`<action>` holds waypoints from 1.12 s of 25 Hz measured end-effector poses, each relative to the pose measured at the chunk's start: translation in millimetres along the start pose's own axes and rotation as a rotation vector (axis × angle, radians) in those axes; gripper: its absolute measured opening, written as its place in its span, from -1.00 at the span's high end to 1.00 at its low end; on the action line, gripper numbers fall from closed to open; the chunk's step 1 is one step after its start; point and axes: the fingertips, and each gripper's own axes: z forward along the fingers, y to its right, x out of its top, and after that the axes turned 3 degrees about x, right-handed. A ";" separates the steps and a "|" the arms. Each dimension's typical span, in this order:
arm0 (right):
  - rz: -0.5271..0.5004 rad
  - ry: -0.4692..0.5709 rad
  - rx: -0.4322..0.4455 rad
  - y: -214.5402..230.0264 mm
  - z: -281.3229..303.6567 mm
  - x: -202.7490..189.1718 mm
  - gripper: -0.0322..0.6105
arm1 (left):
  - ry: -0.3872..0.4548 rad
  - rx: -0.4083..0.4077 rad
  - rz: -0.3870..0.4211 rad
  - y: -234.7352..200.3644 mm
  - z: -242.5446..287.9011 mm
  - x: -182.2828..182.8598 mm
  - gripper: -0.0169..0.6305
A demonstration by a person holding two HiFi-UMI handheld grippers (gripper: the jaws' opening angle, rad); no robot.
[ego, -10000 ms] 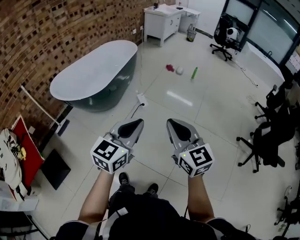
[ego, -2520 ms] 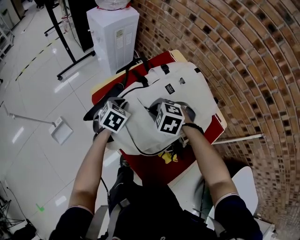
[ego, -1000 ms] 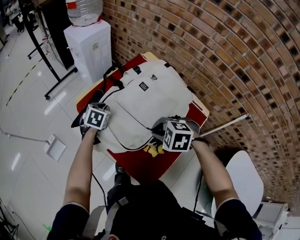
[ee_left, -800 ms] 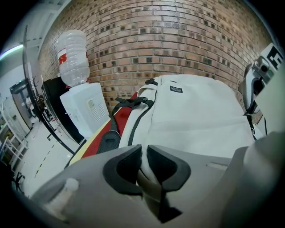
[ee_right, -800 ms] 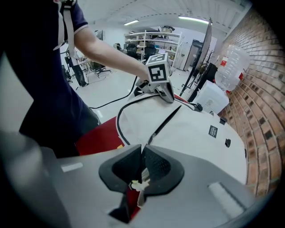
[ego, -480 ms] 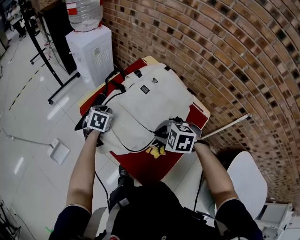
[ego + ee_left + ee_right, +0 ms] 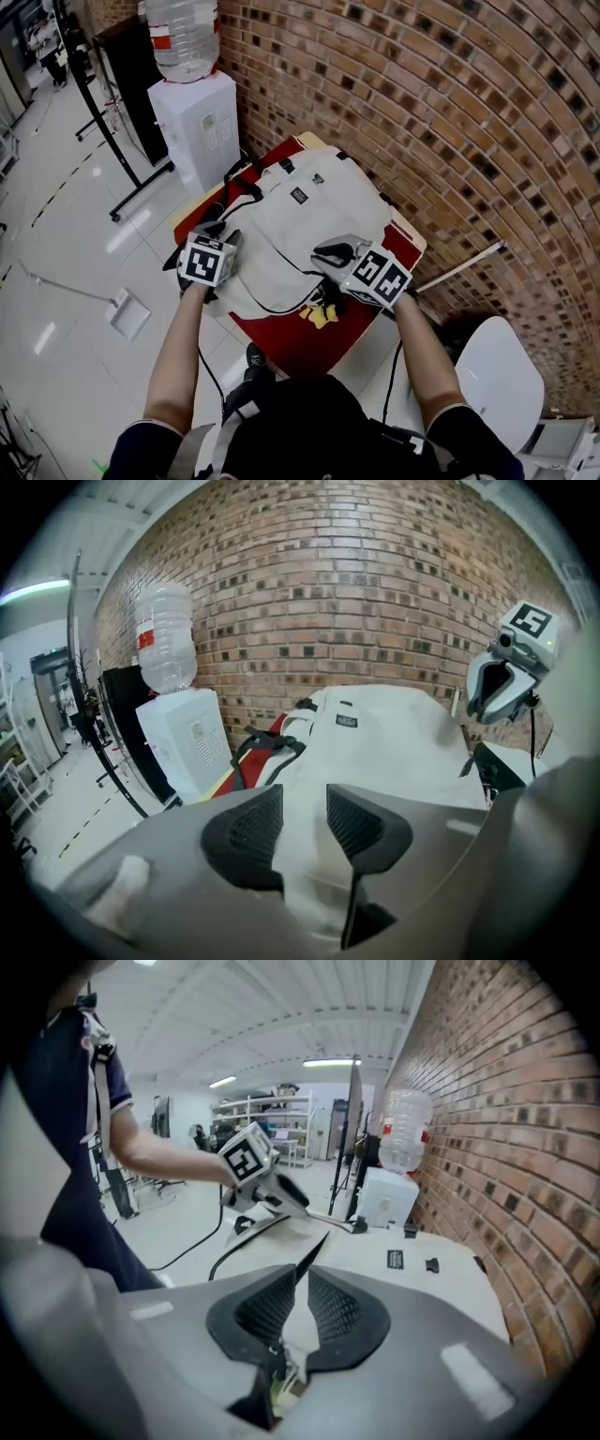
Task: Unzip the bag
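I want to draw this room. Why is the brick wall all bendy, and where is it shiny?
Head view: the wide lens bends the brick wall into arcs, and lights glare off the glossy floor. Left gripper view: black rounded corners, the wall bulging outward. Right gripper view: the same dark rim; a ceiling lamp glows.

We find the bag (image 7: 319,211) on the surface (image 7: 291,339) beside the brick wall (image 7: 441,112), with the water dispenser (image 7: 199,131) beyond, leftward.

Backpack (image 7: 309,211): cream cloth, matt (webbing straps (image 7: 272,747) black). Brick wall (image 7: 450,112): rough, matt. Floor tiles (image 7: 75,234): glossy, reflective. Water dispenser (image 7: 197,127): smooth white plastic; bottle (image 7: 183,37) clear plastic. Tabletop (image 7: 291,342): smooth red.
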 end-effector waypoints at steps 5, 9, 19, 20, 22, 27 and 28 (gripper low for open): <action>0.077 0.214 -0.114 19.1 -11.0 40.5 0.89 | 0.141 -0.060 -0.021 34.3 -30.8 38.4 0.49; 0.128 0.360 -0.203 32.3 -24.6 70.0 0.89 | 0.251 -0.080 -0.037 57.5 -53.4 64.5 0.79; 0.206 0.570 -0.283 36.2 -50.2 110.8 0.89 | 0.443 -0.140 -0.106 83.4 -93.9 103.9 0.94; 0.211 0.578 -0.283 34.8 -50.6 112.1 0.89 | 0.452 -0.147 -0.117 84.8 -96.8 105.5 0.94; 0.221 0.591 -0.279 32.2 -51.2 113.2 0.89 | 0.461 -0.159 -0.126 87.9 -100.3 107.6 0.95; 0.238 0.608 -0.271 31.0 -52.3 111.8 0.89 | 0.474 -0.170 -0.121 92.2 -103.5 113.1 0.94; 0.239 0.607 -0.269 30.8 -52.2 111.5 0.89 | 0.474 -0.170 -0.119 92.7 -103.9 113.5 0.95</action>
